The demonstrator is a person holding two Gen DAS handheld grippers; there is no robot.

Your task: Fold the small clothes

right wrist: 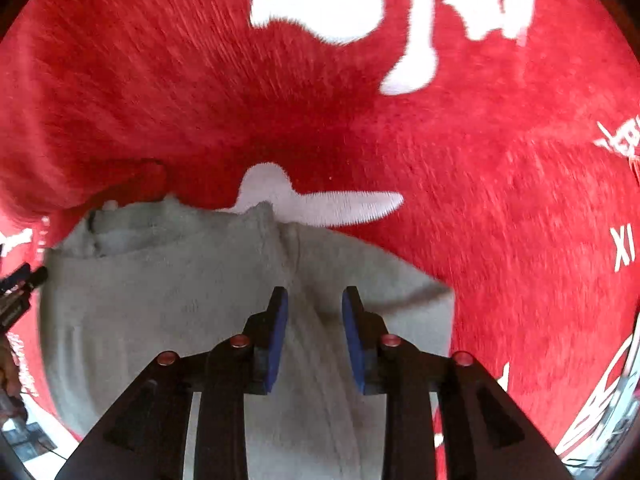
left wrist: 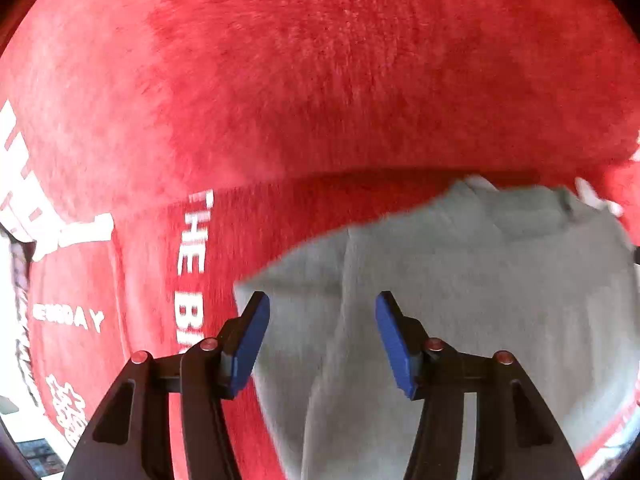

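A small grey garment [left wrist: 460,288] lies on a red plush blanket [left wrist: 304,80]. In the left wrist view my left gripper [left wrist: 322,306] points down over the garment's left part, its blue pads apart with only flat cloth below them. In the right wrist view the same grey garment [right wrist: 180,300] fills the lower middle, with a collar-like edge at its top. My right gripper [right wrist: 314,300] hangs over the garment's right side, its blue pads a narrow gap apart, and nothing is pinched between them. The left gripper's tip shows at the left edge of that view.
The red blanket [right wrist: 480,160] carries large white printed shapes and lettering [right wrist: 332,204]. It covers nearly all the surface in both views. White lettering [left wrist: 192,256] runs beside the garment on the left. A strip of pale floor [left wrist: 12,360] shows past the blanket's left edge.
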